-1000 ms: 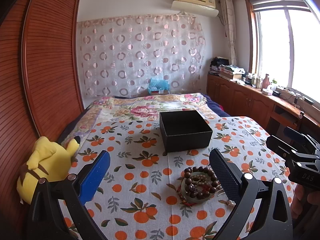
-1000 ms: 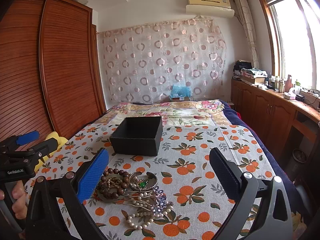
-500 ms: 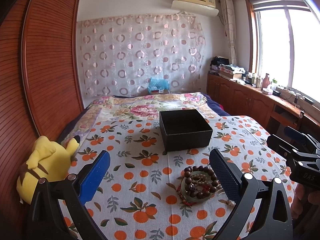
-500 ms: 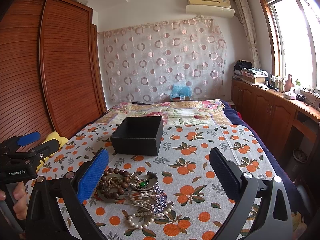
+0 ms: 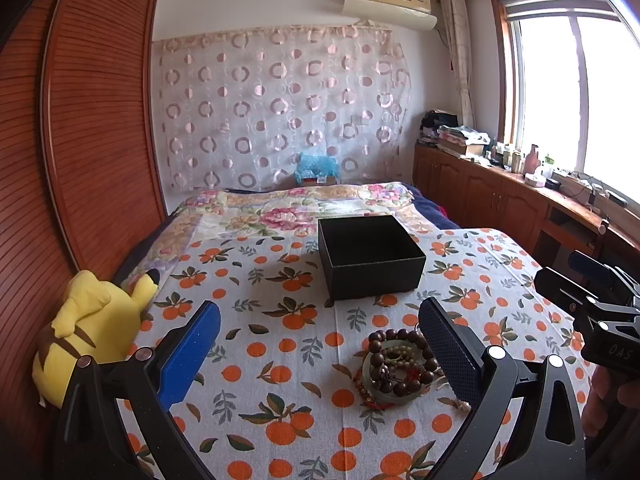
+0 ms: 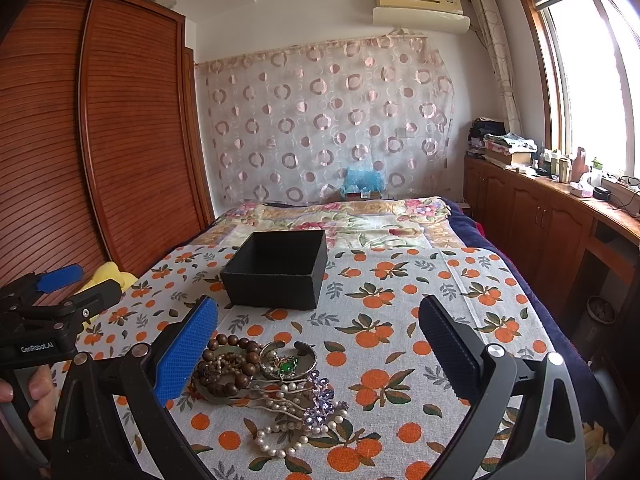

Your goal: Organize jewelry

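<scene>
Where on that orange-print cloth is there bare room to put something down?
Bare cloth lies right of the jewelry pile, out toward the bed's right edge, and left of the black box, toward the yellow plush toy. A narrow strip separates box and pile. It is crowded only at the pile, where beads, pearls and bangles overlap.

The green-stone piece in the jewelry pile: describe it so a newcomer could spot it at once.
Start at the black open box on the orange-print bedspread; the jewelry pile lies nearer the camera than it. At the pile's far side, right of the brown bead bracelet, sits a silver cuff. The green stone shows against it, the pile's only bright green spot.
</scene>
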